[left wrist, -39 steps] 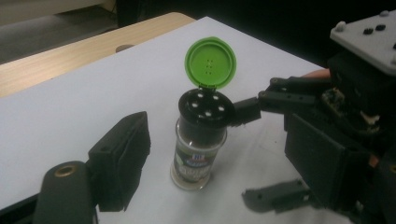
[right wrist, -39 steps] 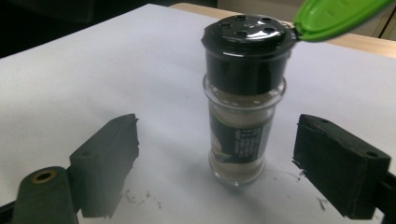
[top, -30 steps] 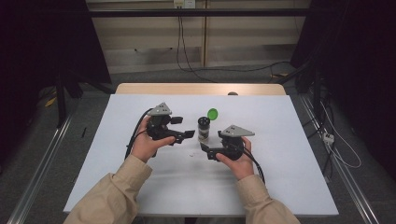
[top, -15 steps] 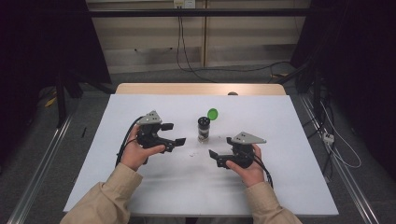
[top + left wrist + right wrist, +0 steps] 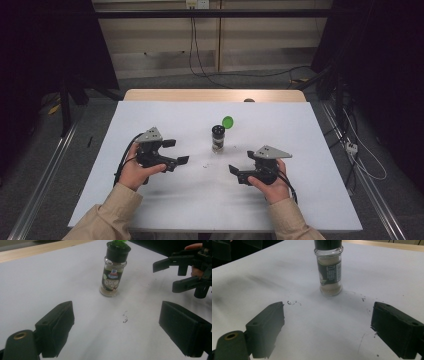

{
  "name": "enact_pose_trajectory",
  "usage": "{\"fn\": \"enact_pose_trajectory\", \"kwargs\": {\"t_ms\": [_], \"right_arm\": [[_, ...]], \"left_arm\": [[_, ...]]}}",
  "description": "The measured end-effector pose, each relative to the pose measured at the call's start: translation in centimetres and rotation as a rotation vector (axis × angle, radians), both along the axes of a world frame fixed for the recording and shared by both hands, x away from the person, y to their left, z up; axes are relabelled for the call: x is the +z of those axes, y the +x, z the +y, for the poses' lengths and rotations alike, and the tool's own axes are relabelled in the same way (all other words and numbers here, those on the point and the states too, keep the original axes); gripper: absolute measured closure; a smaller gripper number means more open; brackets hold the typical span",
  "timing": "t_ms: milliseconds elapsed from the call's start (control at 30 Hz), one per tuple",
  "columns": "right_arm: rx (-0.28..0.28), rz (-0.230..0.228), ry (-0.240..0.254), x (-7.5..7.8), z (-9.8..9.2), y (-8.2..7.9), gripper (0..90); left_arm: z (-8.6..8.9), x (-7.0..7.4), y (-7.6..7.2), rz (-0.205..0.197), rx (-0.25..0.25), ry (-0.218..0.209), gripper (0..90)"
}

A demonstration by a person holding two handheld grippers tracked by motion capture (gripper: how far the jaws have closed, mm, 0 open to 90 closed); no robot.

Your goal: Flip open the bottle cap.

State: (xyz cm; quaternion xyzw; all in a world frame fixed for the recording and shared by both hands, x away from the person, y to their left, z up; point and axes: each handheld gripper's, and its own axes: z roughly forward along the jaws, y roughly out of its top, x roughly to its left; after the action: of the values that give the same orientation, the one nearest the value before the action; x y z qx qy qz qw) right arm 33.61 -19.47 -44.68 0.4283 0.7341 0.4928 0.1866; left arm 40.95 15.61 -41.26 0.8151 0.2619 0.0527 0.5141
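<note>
A small glass spice jar (image 5: pixel 218 140) with a black top and an open green flip lid (image 5: pixel 228 121) stands upright in the middle of the white table (image 5: pixel 165 117). My left gripper (image 5: pixel 176 151) is held to the jar's left, open, jaws pointing toward it with nothing between them. To the right of the jar and nearer the person, my right gripper (image 5: pixel 236 175) is open and empty too. The jar (image 5: pixel 113 277) stands ahead in the left gripper view beyond the open left gripper (image 5: pixel 117 332), with the right gripper (image 5: pixel 165 276) farther off. The jar (image 5: pixel 329 272) also faces the right gripper (image 5: pixel 327 332).
Dark specks (image 5: pixel 206 165) lie on the table in front of the jar, specks (image 5: pixel 292 302) also seen close up. A wooden strip (image 5: pixel 215 95) runs along the table's far edge. Metal rails (image 5: pixel 45 170) flank the table, and cables (image 5: pixel 360 150) lie on the floor at right.
Both grippers have drawn away from the jar: the left one to the left, the right one to the right and nearer the person. The jar has stayed put.
</note>
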Motion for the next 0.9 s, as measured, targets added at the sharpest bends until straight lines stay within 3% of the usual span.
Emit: {"fn": "enact_pose_trajectory", "kwargs": {"t_ms": [900], "right_arm": [[-0.023, -0.015, -0.005, 0.0, -2.8, -2.1, 10.8]], "left_arm": [[3.4, -1.4, -2.2, 0.003, 0.028, 0.005, 11.6]]}}
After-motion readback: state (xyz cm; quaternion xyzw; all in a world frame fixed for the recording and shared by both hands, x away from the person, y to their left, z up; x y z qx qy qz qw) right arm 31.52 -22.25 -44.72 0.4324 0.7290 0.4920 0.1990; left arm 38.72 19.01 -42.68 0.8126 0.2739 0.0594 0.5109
